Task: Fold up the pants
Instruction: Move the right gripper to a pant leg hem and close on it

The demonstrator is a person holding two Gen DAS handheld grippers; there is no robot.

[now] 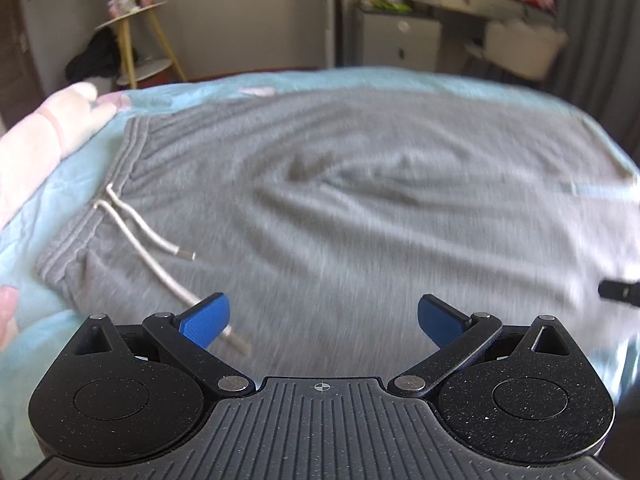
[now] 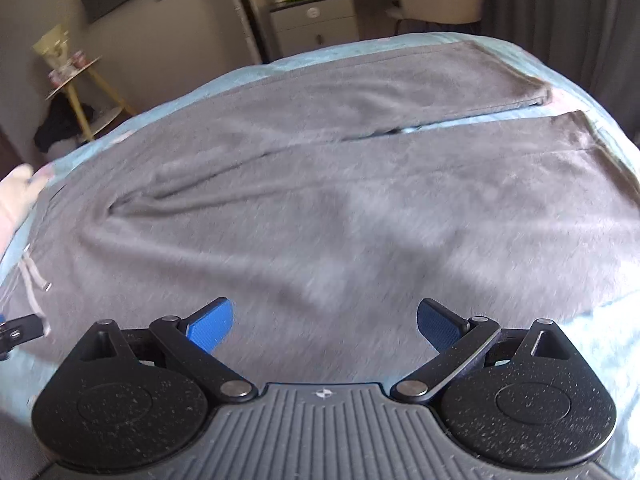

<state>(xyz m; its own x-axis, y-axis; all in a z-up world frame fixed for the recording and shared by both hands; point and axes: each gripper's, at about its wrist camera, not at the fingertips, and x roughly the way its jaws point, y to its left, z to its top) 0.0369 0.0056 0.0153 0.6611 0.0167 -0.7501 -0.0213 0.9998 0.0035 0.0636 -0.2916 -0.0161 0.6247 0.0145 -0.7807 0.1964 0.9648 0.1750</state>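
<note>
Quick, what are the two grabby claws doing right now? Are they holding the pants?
Left gripper: open, holding nothing, over the grey pants.
Right gripper: open, holding nothing, also over the pants.

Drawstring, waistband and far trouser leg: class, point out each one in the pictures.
Drawstring [image 1: 136, 224]: left wrist view, on the upper pale cord.
Waistband [image 1: 132, 152]: left wrist view, on the ribbed edge.
Far trouser leg [image 2: 420, 80]: right wrist view, mid-leg on the grey fabric.

Left gripper [image 1: 323, 322] and right gripper [image 2: 325, 324] jaws spread wide, seemingly empty.
</note>
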